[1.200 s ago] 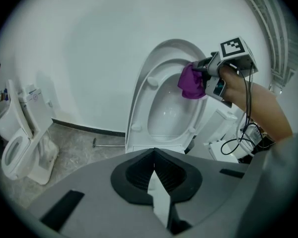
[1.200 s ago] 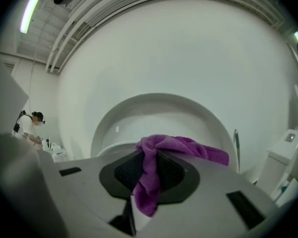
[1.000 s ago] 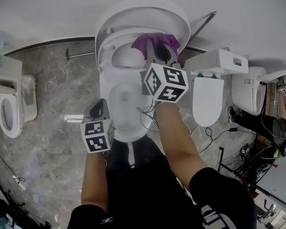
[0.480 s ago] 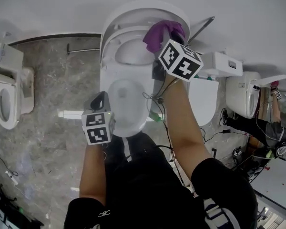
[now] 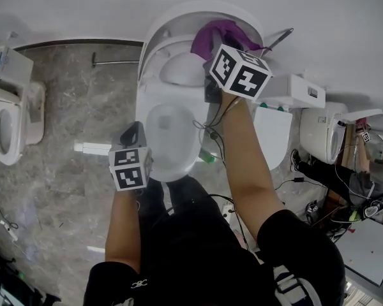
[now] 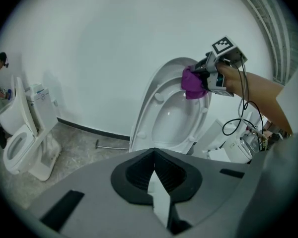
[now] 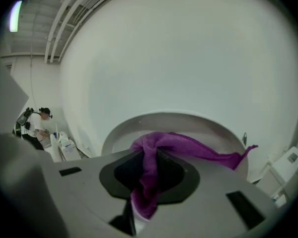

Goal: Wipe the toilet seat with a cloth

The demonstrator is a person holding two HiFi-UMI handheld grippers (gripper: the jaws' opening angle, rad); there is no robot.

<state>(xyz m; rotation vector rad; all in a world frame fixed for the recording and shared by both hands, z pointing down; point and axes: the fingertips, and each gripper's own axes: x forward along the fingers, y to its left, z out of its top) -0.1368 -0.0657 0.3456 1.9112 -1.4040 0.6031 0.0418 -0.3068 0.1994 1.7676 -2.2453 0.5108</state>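
White wall is backing the raised toilet seat [image 5: 154, 55]; we are pinching the purple cloth [image 7: 188, 145] in the right gripper [image 7: 148, 157]'s jaws, seemingly to wipe its top edge, with the left gripper [image 6: 154, 157]'s jaws idling shut and empty.

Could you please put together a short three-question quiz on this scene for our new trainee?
1. True or false: the right gripper is shut on the purple cloth.
2. The toilet seat is: A) raised, B) lowered flat, C) removed.
3. What is between the left gripper's jaws?
Key: 1 true; 2 A; 3 nothing, they are shut together.
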